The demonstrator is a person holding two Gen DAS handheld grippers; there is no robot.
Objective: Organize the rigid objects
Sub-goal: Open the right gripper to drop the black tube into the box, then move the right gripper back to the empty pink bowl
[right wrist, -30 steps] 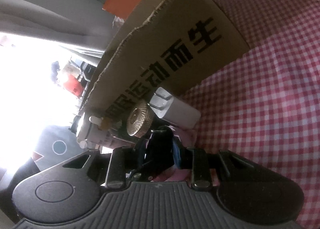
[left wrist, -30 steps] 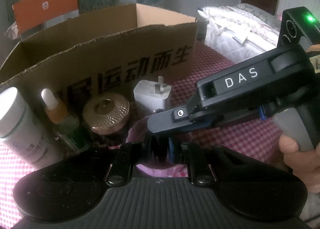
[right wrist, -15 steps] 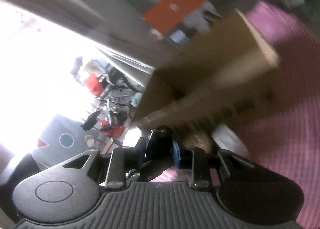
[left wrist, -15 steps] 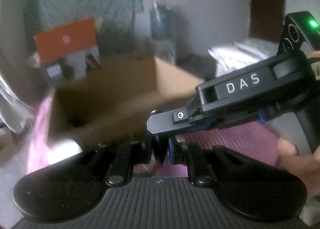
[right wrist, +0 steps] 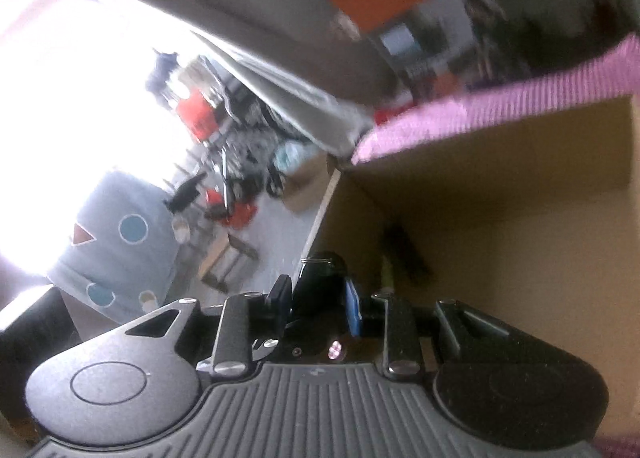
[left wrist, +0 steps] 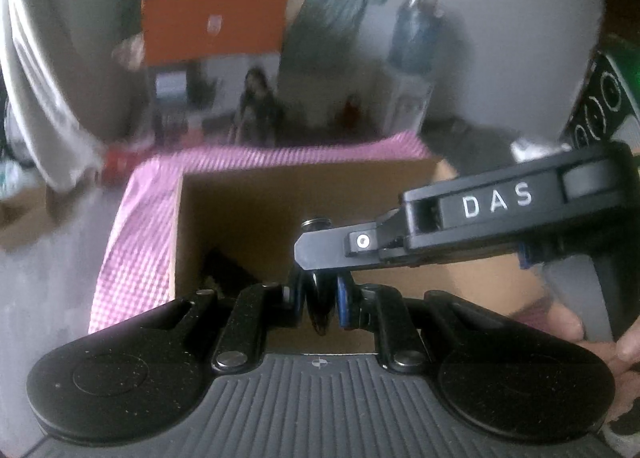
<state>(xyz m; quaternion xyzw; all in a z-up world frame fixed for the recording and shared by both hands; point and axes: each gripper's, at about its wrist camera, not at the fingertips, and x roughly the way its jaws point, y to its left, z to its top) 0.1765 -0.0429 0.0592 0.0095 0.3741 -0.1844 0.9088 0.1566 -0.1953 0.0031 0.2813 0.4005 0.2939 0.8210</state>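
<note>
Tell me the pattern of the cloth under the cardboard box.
Pink-and-white gingham check on the cloth beneath the cardboard box, though blurred; clearest in the left wrist view.

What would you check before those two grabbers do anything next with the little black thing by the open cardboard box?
1. Left gripper clamped on the black object: ok.
2. Right gripper clamped on it too: ok.
3. Cardboard box open on top: ok.
4. Drop spot clear of the dark item already inside: cannot tell.
5. Views sharp enough to aim: not ok, blurred.
</note>
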